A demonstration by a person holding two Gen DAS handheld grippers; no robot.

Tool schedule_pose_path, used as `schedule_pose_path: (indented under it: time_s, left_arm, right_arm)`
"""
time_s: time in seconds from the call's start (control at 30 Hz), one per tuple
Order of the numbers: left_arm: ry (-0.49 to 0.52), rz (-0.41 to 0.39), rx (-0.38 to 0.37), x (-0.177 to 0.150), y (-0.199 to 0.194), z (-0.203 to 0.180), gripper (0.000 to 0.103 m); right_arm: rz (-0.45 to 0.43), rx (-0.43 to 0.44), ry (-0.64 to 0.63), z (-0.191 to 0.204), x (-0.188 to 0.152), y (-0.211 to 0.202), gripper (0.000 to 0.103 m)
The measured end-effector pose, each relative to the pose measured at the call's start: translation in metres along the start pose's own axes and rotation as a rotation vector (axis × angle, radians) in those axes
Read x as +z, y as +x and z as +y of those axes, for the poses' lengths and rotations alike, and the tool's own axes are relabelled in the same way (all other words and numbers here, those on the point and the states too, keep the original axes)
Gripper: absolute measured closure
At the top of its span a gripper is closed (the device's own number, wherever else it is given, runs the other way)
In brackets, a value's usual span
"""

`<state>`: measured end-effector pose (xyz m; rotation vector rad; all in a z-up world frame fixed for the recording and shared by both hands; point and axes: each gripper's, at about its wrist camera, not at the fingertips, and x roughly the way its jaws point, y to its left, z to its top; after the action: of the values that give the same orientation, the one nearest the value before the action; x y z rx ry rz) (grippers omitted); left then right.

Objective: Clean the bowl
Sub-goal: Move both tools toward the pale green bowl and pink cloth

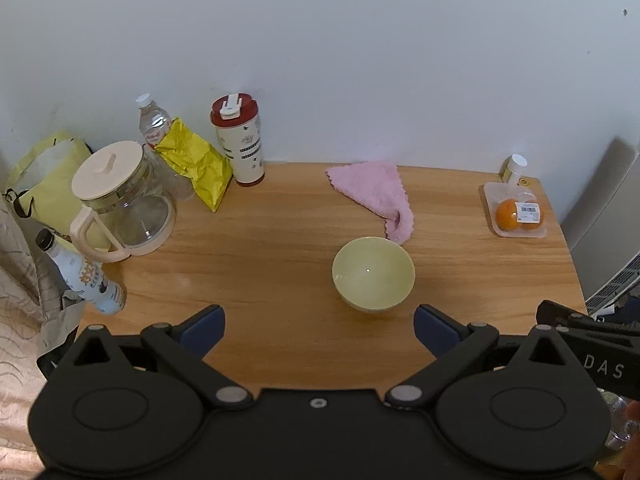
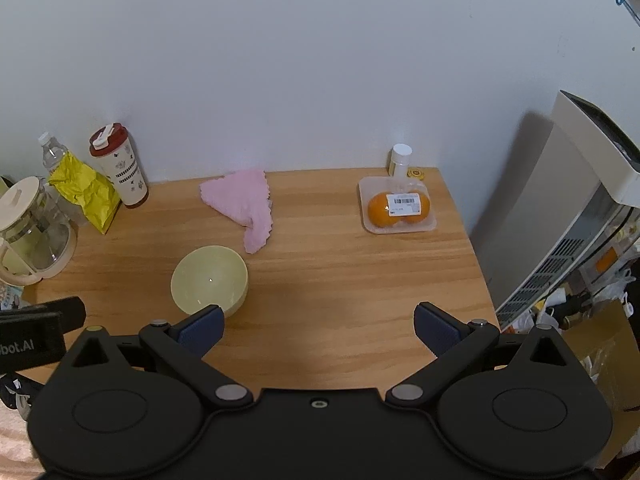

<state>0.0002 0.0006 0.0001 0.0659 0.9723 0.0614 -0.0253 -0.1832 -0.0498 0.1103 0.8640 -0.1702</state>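
Fingers (image 1: 204, 330) of both grippers spread wide, gripping nothing, "DAS" readable on right gripper (image 2: 319, 326), bowl (image 1: 373, 274) on table (image 1: 260, 264) just beyond left gripper (image 1: 319, 330).

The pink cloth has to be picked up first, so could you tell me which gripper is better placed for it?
Probably the right gripper: its open jaws face the pink cloth more squarely, while the left gripper is lined up with the bowl.
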Motion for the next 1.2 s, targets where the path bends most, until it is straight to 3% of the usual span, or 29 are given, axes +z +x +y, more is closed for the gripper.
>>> schedule_pose_path:
  time_s: [0.23, 0.43, 0.73, 1.0, 1.1, 1.2]
  left_arm:
    - [-0.008, 0.024, -0.006, -0.001, 0.003, -0.003, 0.0]
    - [-0.024, -0.001, -0.019, -0.002, 0.005, 0.009, 0.0]
    - [-0.027, -0.011, -0.02, 0.005, 0.005, 0.003, 0.0]
    - [-0.04, -0.032, -0.014, 0.007, 0.005, -0.002, 0.0]
    - [-0.037, -0.031, -0.011, 0.012, 0.007, 0.003, 0.0]
    - [-0.035, -0.033, -0.011, 0.015, 0.007, 0.001, 0.0]
  right_arm:
    - [0.043, -0.026, -0.012, -0.005, 0.005, 0.009, 0.0]
    - [-0.029, -0.011, -0.02, 0.0, -0.008, 0.0, 0.0]
    - [-0.018, -0.015, -0.007, 0.002, 0.008, 0.002, 0.0]
    - [-0.064, -0.01, 0.0, 0.002, 0.012, 0.0, 0.0]
    - [-0.125, 0.025, 0.003, 0.002, 0.015, -0.008, 0.0]
    - [-0.124, 0.061, 0.0, 0.003, 0.018, -0.009, 0.0]
